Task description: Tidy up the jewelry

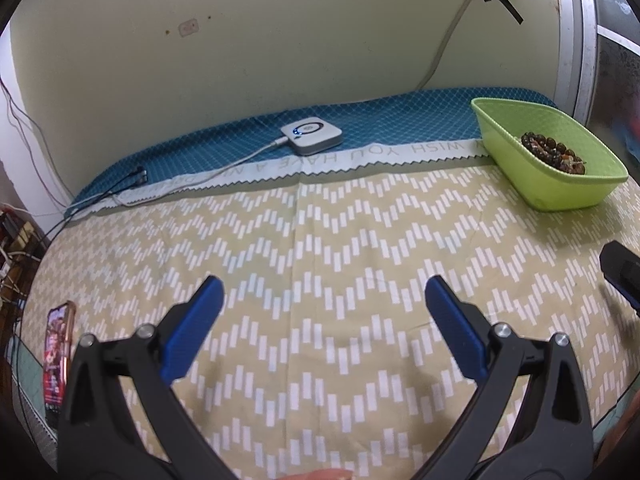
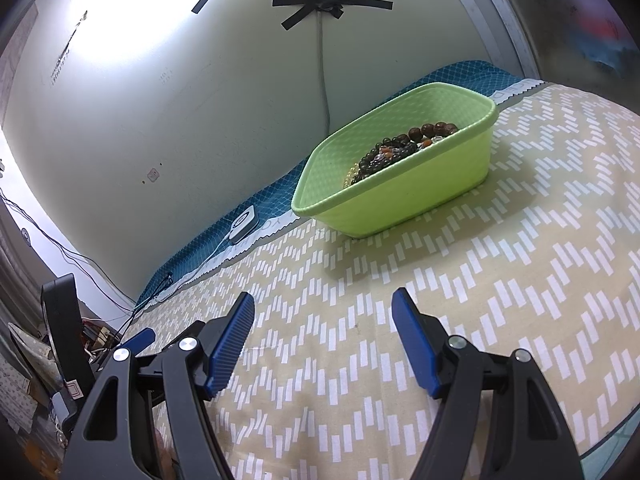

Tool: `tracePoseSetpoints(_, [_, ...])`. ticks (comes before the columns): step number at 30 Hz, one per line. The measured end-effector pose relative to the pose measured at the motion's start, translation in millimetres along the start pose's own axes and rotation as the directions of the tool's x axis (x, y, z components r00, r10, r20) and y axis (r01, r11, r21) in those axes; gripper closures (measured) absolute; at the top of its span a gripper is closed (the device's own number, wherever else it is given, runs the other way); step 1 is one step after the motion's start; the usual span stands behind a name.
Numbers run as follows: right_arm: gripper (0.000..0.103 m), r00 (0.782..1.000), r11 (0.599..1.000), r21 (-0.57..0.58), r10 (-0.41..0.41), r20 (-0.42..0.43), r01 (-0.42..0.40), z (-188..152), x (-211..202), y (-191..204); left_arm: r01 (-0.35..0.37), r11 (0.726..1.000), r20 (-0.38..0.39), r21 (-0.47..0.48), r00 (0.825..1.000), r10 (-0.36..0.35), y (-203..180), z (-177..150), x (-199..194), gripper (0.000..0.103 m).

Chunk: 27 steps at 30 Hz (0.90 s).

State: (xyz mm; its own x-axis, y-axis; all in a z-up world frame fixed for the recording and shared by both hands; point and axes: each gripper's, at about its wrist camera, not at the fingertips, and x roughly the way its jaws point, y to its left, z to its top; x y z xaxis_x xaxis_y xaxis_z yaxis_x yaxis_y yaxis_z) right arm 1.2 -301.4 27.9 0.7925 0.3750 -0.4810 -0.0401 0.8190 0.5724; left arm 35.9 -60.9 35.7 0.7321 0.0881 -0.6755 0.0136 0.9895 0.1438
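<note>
Two wrist views of a cloth-covered surface. The beige tablecloth (image 1: 320, 240) with a white zigzag pattern fills the lower two thirds of the left wrist view and the lower right of the right wrist view. Behind it, a teal cloth (image 1: 240, 148) with a printed pale border runs along the foot of the cream wall (image 1: 240, 40). The green plastic basket (image 2: 400, 200) stands at centre right in the right wrist view and at the right edge of the left wrist view, resting on the beige cloth with its far end at the teal strip. The beaded jewelry (image 2: 404, 144), dark brown and amber beads, lies heaped inside this basket. The left gripper (image 1: 324, 300), at bottom centre of its own view, has its blue-padded fingers spread wide with nothing between them, over bare cloth. The right gripper (image 2: 324, 312) likewise stands with fingers parted and unloaded, pointing toward the basket but well apart from it. A white square device (image 1: 312, 134) with a lit ring sits on the teal cloth, upper centre, a cable attached. A phone (image 1: 58, 356) lies at the lower left edge. Black tape strips (image 2: 328, 2) hold a cable to the wall, top centre.
</note>
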Motion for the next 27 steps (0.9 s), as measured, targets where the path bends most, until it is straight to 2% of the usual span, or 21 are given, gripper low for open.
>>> tracePoseSetpoints(18, [0.053,1.0,1.0,0.008,0.012,0.0,-0.012,3,1,-2,0.011,0.999,-0.057,0.03,0.998,-0.009,-3,-3,13,0.006])
tracePoseSetpoints(27, [0.053,1.0,1.0,0.007,0.012,0.0,-0.012,3,1,-2,0.019,0.999,-0.059,0.033,0.998,-0.017,-4,-4,11,0.006])
